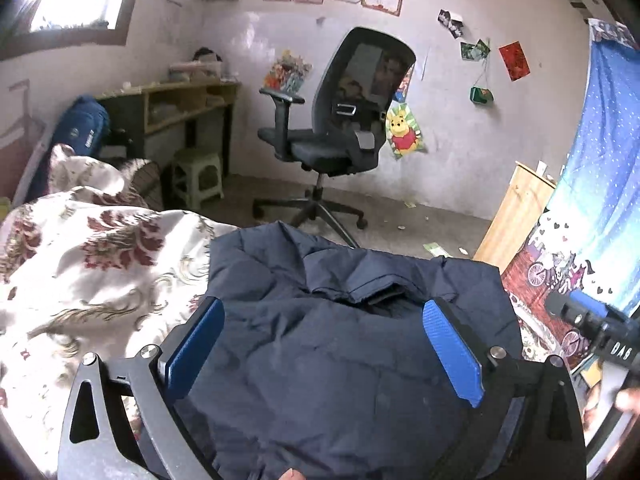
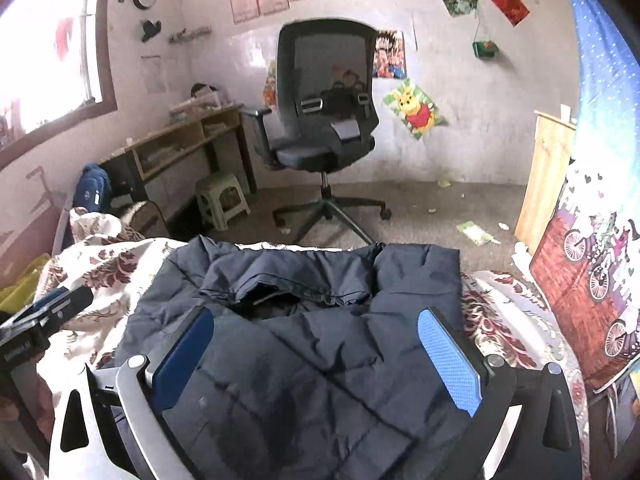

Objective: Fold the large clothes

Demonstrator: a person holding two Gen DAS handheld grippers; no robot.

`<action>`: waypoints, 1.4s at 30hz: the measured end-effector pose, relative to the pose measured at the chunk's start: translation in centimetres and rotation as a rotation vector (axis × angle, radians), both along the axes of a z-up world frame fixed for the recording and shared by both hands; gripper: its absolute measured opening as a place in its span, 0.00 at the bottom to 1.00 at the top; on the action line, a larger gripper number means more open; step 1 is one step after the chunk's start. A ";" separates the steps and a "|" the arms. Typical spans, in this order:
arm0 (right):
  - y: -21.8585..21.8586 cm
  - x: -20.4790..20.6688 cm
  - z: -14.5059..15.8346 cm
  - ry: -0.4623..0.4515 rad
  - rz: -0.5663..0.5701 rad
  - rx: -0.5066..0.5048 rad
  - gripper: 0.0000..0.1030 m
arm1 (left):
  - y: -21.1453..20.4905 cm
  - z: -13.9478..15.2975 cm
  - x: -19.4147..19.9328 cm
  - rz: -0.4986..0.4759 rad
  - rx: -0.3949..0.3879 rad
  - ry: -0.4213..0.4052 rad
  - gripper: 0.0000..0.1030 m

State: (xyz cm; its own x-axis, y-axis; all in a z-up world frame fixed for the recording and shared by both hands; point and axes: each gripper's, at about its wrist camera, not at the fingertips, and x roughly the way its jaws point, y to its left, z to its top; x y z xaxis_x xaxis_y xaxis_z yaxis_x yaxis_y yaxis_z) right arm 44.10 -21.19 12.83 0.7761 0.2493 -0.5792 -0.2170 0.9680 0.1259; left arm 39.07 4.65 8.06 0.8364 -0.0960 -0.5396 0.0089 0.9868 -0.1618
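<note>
A dark navy padded jacket (image 1: 320, 344) lies folded into a compact block on the flowered bedspread (image 1: 100, 264); its collar faces the far edge of the bed. It also shows in the right wrist view (image 2: 304, 360). My left gripper (image 1: 324, 316) is open, its blue pads spread wide above the jacket and holding nothing. My right gripper (image 2: 316, 324) is open too, hovering over the jacket, empty. The right gripper's body shows at the right edge of the left wrist view (image 1: 600, 328); the left gripper's body shows at the left edge of the right wrist view (image 2: 40, 320).
A black office chair (image 1: 340, 120) stands on the floor beyond the bed. A wooden desk (image 1: 180, 104) and a green stool (image 1: 200, 176) are at the far left. A blue patterned curtain (image 1: 600, 168) and a wooden board (image 1: 516, 208) are at the right.
</note>
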 end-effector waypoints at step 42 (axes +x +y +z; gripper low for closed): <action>-2.2 -24.9 1.8 -0.165 0.072 -0.008 1.00 | -2.7 1.6 -21.8 -0.070 0.259 -0.112 0.95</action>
